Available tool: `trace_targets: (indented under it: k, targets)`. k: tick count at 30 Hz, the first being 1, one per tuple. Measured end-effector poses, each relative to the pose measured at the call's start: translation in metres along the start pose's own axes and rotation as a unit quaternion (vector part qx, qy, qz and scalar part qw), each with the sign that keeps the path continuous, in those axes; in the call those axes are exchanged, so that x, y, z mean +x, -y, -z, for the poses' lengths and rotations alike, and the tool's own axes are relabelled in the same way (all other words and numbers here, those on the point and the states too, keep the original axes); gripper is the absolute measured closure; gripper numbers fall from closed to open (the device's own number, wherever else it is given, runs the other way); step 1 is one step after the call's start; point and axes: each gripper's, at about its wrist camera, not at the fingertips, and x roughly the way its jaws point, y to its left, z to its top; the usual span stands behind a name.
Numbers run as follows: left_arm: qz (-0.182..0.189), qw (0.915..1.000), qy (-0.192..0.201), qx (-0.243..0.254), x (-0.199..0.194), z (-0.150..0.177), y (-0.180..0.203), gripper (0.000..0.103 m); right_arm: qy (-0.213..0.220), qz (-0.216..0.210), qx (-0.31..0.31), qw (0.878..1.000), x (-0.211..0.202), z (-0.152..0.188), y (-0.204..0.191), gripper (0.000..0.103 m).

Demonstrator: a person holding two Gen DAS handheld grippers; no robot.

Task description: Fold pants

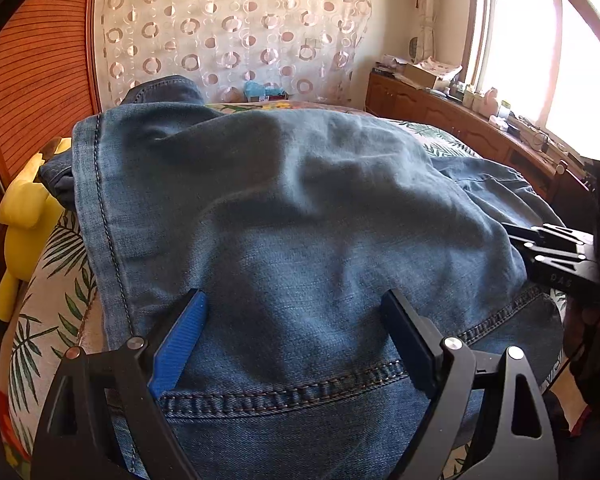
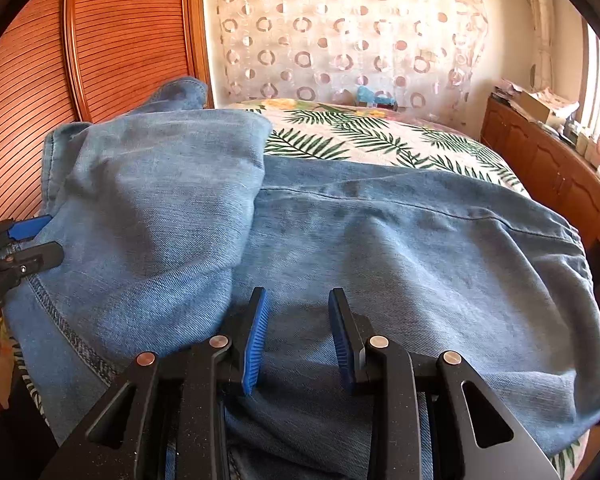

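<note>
Blue denim pants [image 1: 284,208] lie on a bed with a palm-leaf cover [image 1: 56,280]; they also fill the right wrist view [image 2: 400,248]. One part is folded over on the left [image 2: 156,184]. My left gripper [image 1: 296,300] is wide open, its fingers resting on the denim near a stitched seam [image 1: 300,392]. My right gripper [image 2: 298,304] is open with a narrower gap, just above the denim. The right gripper shows at the right edge of the left wrist view [image 1: 540,240], and the left gripper at the left edge of the right wrist view [image 2: 32,240].
A yellow plush toy [image 1: 24,208] lies at the bed's left edge beside a wooden slatted wardrobe [image 2: 112,36]. A wooden cabinet [image 1: 460,124] with clutter runs under the window [image 1: 540,52] on the right. A circle-pattern curtain [image 2: 340,32] hangs behind the bed.
</note>
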Motion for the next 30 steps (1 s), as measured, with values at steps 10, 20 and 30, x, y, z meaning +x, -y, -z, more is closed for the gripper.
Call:
trace_targets:
  k: [10, 20, 30]
  targets:
    - [-0.001, 1.0, 0.004, 0.001, 0.002, 0.001, -0.001, 0.014, 0.024, 0.088, 0.055, 0.994, -0.059, 0.03, 0.089, 0.061]
    - [-0.007, 0.9999, 0.006, 0.003, 0.005, 0.0, 0.002, 0.014, 0.014, 0.175, 0.128, 0.976, -0.083, 0.07, 0.185, 0.053]
    - [-0.01, 0.9998, 0.012, 0.008, 0.005, 0.004, 0.002, 0.014, -0.012, 0.167, 0.154, 0.974, -0.059, 0.079, 0.202, 0.053]
